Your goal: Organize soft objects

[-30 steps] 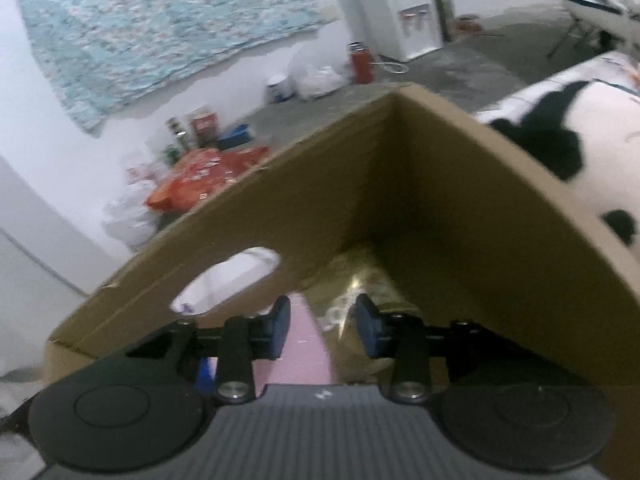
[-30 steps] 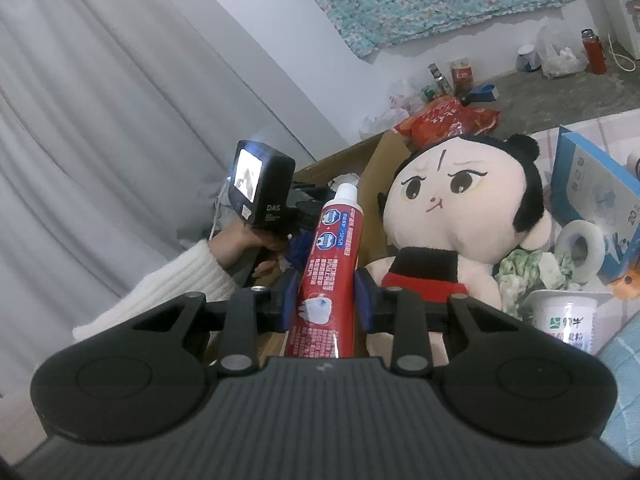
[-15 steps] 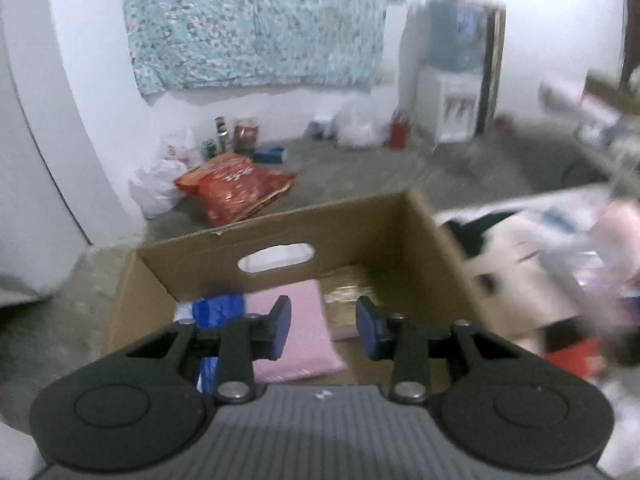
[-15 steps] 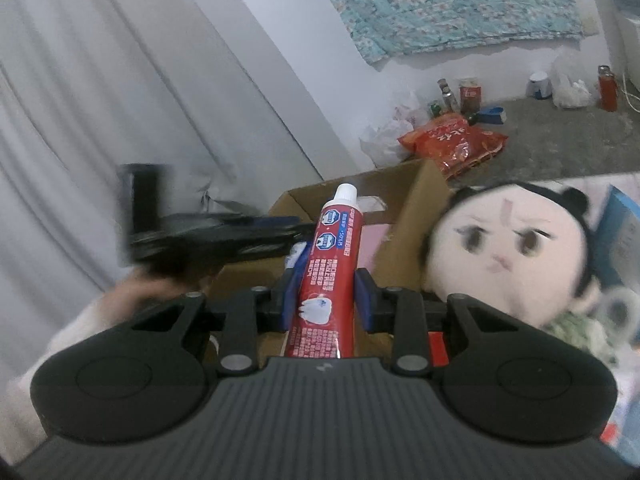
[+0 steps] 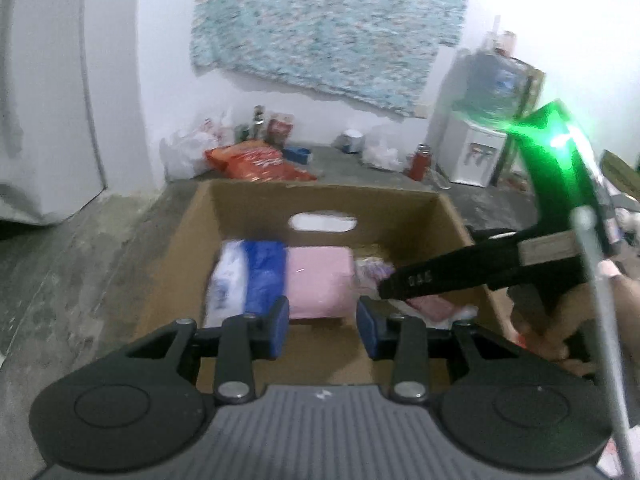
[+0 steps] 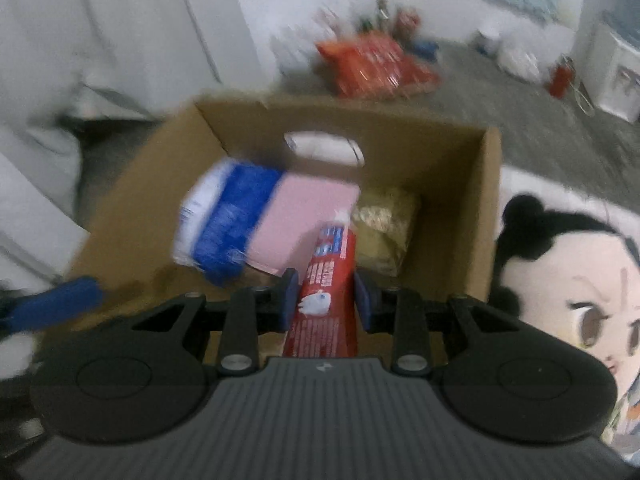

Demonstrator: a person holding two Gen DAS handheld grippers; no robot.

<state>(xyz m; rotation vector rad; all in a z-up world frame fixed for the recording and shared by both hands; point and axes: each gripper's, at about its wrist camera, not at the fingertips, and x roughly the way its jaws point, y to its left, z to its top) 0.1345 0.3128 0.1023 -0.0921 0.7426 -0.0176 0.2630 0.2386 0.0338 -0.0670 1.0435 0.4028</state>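
Step in hand, as judged: depositing one item into the cardboard box (image 6: 490,216); the right gripper (image 6: 325,304) was clenched on a red toothpaste tube (image 6: 326,284), cap pointing toward 12 o'clock, and hung above the box's open top, near its 6 o'clock wall.

Left gripper (image 5: 323,330): fingers spread, nothing between them; poised above the 6 o'clock edge of the same box.

Next move, as judged: lowering the tube onto bare cardboard at 6 o'clock of the packs, then releasing; the tube is slim and squeezable, so a light grip should do.

Contents of box, counted:
- one blue-and-white pack (image 6: 224,224), at 9 o'clock;
- one pink pack (image 6: 304,208), centre, touching the blue one;
- one pale crinkled bag (image 6: 384,228), at 3 o'clock; its contents could not be made out.

Outside the box:
- one plush doll (image 6: 568,288), black hair, just beside the 3 o'clock wall, not yet stowed;
- one orange snack bag (image 6: 372,64) on the floor at 12 o'clock, well apart.
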